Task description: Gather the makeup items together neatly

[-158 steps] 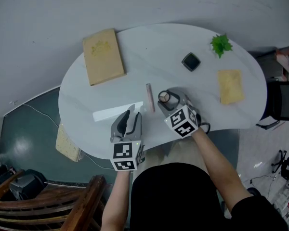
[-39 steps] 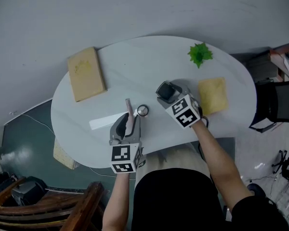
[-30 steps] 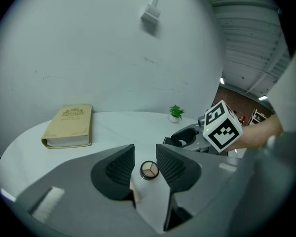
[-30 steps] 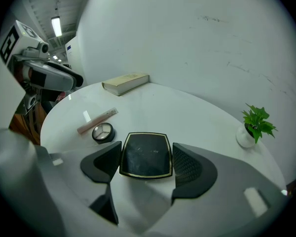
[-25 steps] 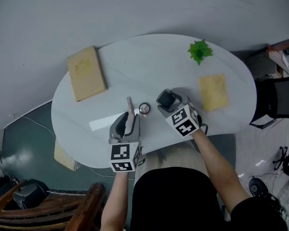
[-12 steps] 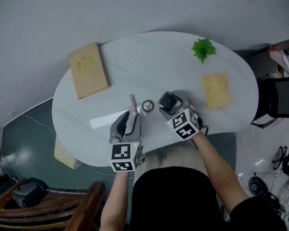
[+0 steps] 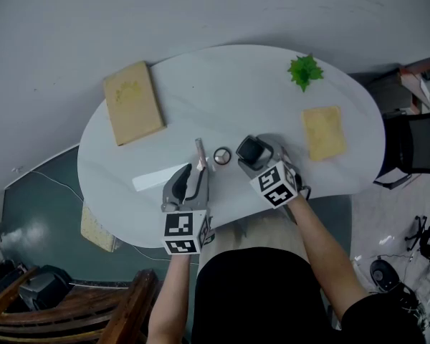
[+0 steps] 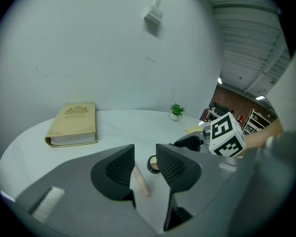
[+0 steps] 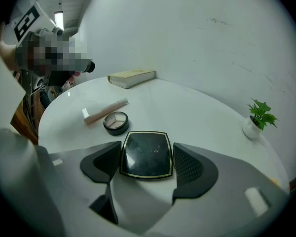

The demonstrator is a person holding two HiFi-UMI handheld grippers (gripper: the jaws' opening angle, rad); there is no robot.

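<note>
Seen from the head view, the right gripper (image 7: 253, 156) had brought the black square compact with a gold rim (image 7: 248, 147) in from the far right of the white oval table (image 7: 201, 77), where it lay alone seconds earlier, and held it clamped between its jaws just right of the small round black pot (image 7: 222, 155) and the slim pink tube (image 7: 199, 154). All three makeup items now sat close together at the near edge, which suggested the gathering was nearly done, with only the set-down and a tidy alignment left. The left gripper (image 7: 191, 172) waited at the tube's near end, barely shifted over the last second. In the left gripper view, its jaws stood apart with the tube lying loose on the table between them, not pinched, and the round pot just beyond. A tan hardback book (image 8: 75, 124) rested at the far left and a small green potted plant (image 8: 176, 110) at the far edge, both well apart from the group. In the right gripper view, both pads met the compact's sides; whether it had touched the table could not be told. The pot lay just beyond it, close enough to be nudged on release. A yellow rectangular pad (image 7: 322, 132) lay clear to the right.
</note>
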